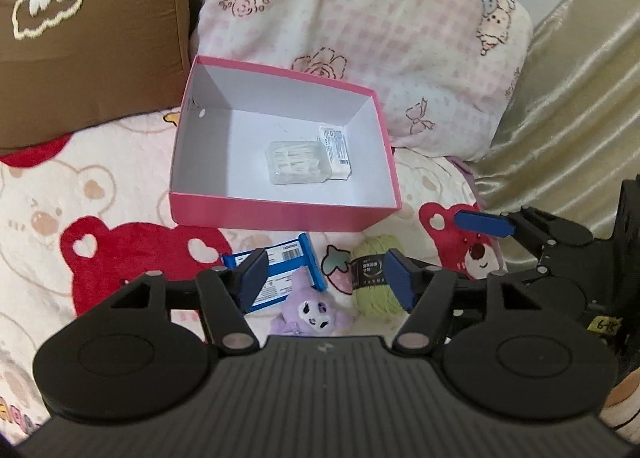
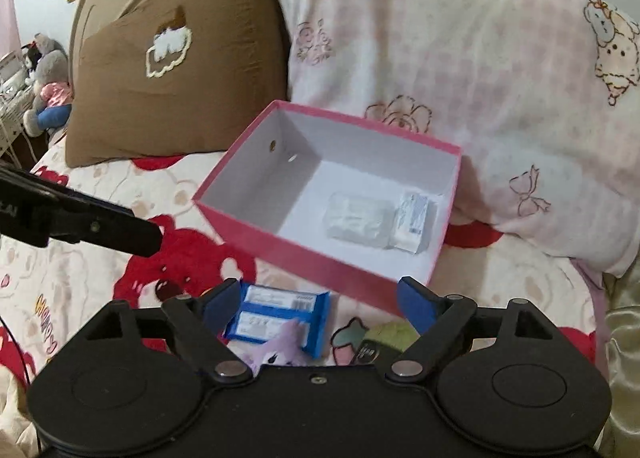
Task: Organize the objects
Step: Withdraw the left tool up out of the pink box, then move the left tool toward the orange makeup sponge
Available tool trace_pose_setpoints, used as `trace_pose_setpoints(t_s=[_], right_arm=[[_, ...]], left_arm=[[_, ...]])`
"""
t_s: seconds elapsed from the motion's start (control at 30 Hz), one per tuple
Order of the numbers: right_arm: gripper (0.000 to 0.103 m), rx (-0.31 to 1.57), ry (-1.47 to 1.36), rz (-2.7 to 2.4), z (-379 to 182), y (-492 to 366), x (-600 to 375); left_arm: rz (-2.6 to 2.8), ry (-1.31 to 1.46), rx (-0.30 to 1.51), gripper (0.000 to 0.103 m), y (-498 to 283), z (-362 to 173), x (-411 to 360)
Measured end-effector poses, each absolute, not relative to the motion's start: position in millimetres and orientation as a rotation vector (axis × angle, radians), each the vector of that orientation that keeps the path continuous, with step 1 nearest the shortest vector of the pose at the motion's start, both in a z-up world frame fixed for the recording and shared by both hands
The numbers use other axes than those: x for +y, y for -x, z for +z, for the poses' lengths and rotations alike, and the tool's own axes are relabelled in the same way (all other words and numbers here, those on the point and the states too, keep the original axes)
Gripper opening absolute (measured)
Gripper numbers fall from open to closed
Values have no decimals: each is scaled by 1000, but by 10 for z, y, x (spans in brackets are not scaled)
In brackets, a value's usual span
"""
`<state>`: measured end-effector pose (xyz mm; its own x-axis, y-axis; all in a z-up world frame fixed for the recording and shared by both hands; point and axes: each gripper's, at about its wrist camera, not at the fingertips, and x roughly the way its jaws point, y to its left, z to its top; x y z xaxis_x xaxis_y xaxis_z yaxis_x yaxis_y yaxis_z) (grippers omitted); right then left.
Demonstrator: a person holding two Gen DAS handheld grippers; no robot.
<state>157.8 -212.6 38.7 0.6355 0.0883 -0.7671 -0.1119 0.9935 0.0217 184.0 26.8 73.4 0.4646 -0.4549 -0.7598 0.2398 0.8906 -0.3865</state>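
Where views differ: only the right wrist is showing a stuffed toy [image 2: 44,85] by the headboard.
Clear case [image 1: 310,163]: lying flat in the pink box [image 1: 280,213], long axis running across.
Left gripper [image 1: 326,278]: standing open, gripping nothing.
Right gripper [image 2: 316,304]: standing open, gripping nothing.

Box [image 1: 280,213]: pink outside, white inside. Before it: blue-and-white packet [image 1: 280,270], lilac plush [image 1: 308,314], pale green yarn [image 1: 370,290]. Behind it: brown cushion [image 1: 92,37], pink-checked floral pillow [image 1: 360,17].
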Motion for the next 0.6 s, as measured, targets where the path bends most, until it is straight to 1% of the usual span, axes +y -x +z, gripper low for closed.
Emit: trace_pose_setpoints(t_s=[0.27, 0.47, 0.53, 0.6], right_arm=[[88, 835, 2, 222, 387, -1259, -1965], [88, 839, 8, 307, 268, -1162, -1779], [88, 839, 12, 324, 225, -1141, -1710], [88, 842, 25, 344, 182, -1123, -1630]], left_arm=[[-435, 289, 1015, 75, -1678, 654, 403], [-406, 312, 1007, 80, -1599, 521, 520], [-405, 317, 1001, 85, -1561, 462, 557], [-383, 282, 980, 94, -1500, 414, 571]])
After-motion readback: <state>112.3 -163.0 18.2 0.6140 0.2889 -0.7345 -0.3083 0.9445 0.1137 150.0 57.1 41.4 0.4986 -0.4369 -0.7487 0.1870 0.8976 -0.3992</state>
